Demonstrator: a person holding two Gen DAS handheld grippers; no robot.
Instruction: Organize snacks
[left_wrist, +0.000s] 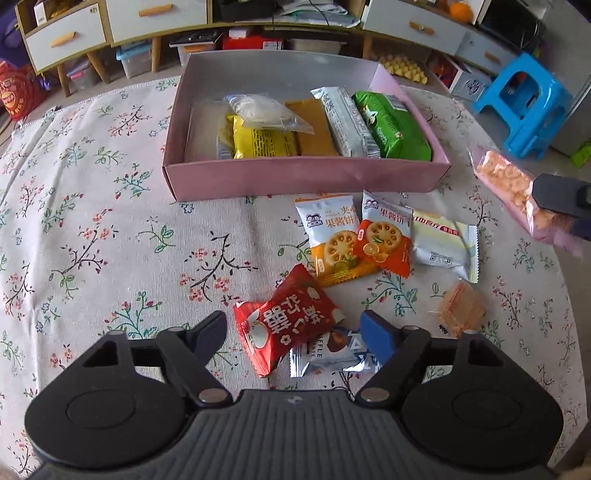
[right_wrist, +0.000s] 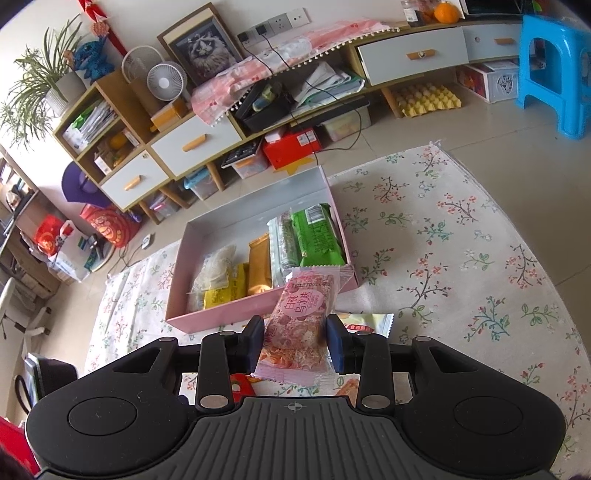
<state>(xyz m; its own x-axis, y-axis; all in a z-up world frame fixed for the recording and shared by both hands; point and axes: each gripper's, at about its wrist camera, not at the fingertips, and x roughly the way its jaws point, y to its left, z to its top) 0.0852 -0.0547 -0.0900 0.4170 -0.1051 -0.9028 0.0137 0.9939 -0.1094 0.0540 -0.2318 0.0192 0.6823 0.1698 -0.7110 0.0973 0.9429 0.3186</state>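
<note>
R fingers: pinching pink snack bar across its width, near its rear end
Bar axis: long axis running fwd along fingers, front tip over near wall of pink box
R gripper: nearer box; box lies straight ahead
L gripper: spread, empty, straddling red packet, short of box
Free slot: box's left part, beside yellow packet

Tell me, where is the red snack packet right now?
In the left wrist view, the red snack packet lies on the flowered cloth between the open left tongs, overlapping a silver-blue packet, nearer the camera than the pink box.
</note>
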